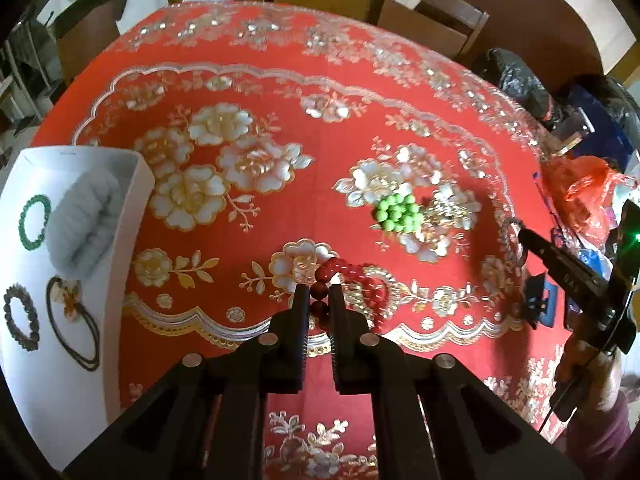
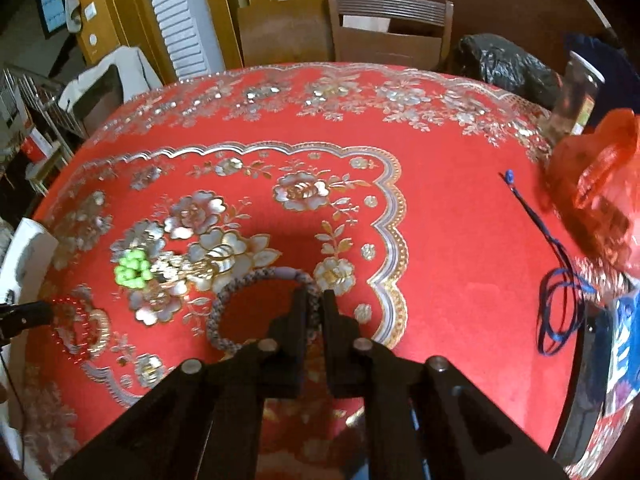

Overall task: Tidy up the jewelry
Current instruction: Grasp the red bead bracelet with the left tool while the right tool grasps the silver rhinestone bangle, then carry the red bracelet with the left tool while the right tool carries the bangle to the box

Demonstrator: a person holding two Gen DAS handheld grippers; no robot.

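Observation:
My left gripper (image 1: 320,290) is shut on a red bead bracelet (image 1: 352,276) that lies on the red flowered tablecloth; the bracelet also shows in the right wrist view (image 2: 76,332). My right gripper (image 2: 314,298) is shut on a grey braided bracelet (image 2: 240,292), low over the cloth; that gripper shows in the left wrist view at the right (image 1: 520,236). A green bead bracelet (image 1: 398,213) lies bunched beside a gold chain (image 1: 444,212) mid-table. A white box (image 1: 60,380) at the left holds a green bracelet (image 1: 34,222), a dark bracelet (image 1: 20,322) and a dark cord necklace (image 1: 74,320).
A grey foam roll (image 1: 86,226) lies in the box. An orange plastic bag (image 2: 600,184), a blue cord (image 2: 556,308) and a black bag (image 2: 508,64) sit at the table's right edge. Wooden chairs (image 2: 388,28) stand behind the table.

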